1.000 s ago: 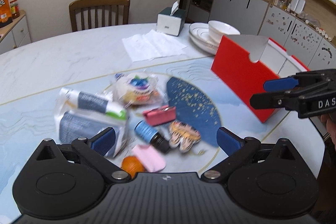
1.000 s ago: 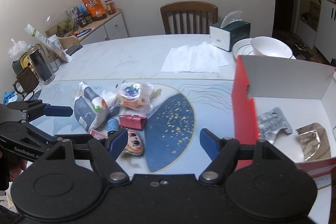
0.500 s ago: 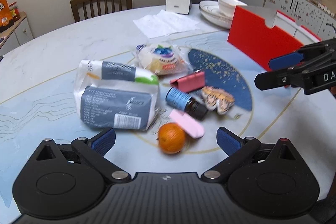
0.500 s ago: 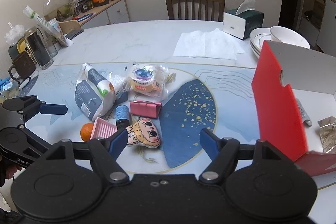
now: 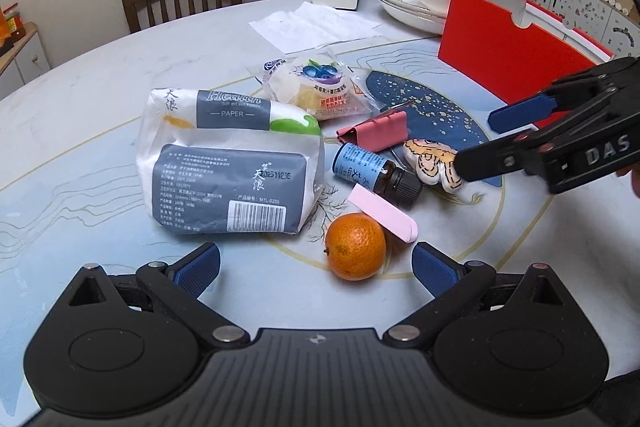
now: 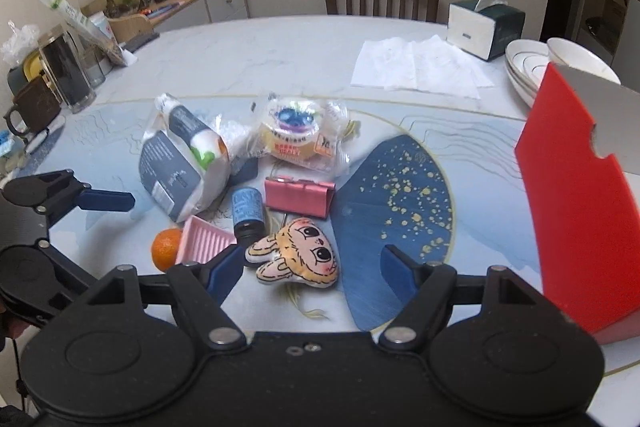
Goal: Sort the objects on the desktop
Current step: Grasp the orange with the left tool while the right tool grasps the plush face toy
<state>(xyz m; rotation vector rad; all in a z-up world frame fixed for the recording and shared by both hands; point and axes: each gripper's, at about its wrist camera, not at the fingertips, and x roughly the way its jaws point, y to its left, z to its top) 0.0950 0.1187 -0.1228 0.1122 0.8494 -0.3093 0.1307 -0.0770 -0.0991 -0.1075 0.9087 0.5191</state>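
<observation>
2 grippers' fingers apart, red box [image 6: 576, 203] cut off, interior hidden

Orange [image 5: 355, 246] touching pink box [image 5: 383, 213], tabletop.

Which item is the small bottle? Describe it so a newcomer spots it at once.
Start at the big white tissue pack in the middle of the table. Just to its right in the left wrist view, between the pink clip and the orange, lies the bottle. It alone is dark glass with a blue label and black cap, on its side.
</observation>
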